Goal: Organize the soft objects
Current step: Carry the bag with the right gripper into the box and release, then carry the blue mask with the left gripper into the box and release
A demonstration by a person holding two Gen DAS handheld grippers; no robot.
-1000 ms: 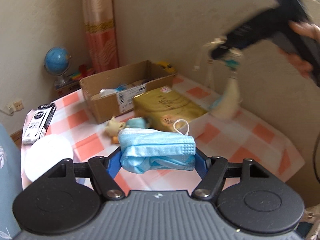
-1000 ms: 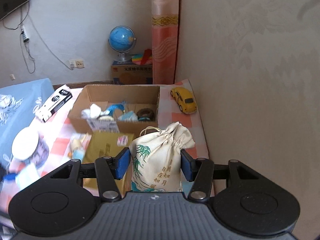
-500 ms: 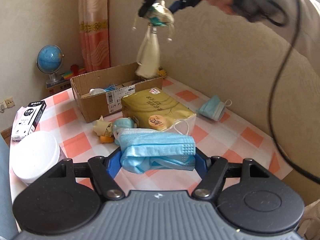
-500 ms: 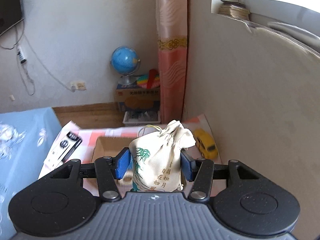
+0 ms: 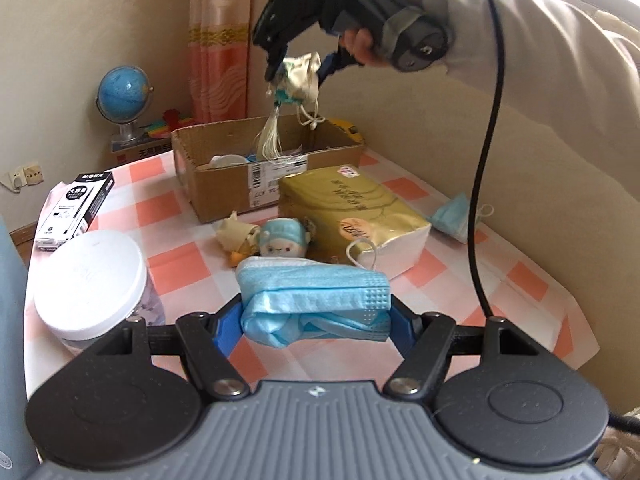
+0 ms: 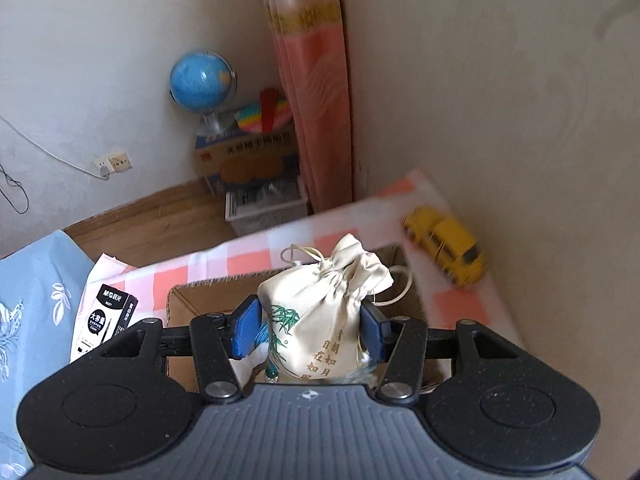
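right gripper (image 6: 310,326) clamped drawstring pouch (image 6: 320,320) over cardboard box (image 5: 224,196) | left gripper (image 5: 316,316) pinched face mask (image 5: 314,300) | risk — pouch's tassel snagging box rim

A blue globe (image 6: 202,80) stands in the upper left of the right wrist view, on a printed box (image 6: 246,158). A yellow toy car (image 6: 446,250) sits at the right, on the checked cloth (image 6: 248,258). In the left wrist view, a jar with a white lid (image 5: 90,282) is at the left. A black and white box (image 5: 74,210) lies above it.
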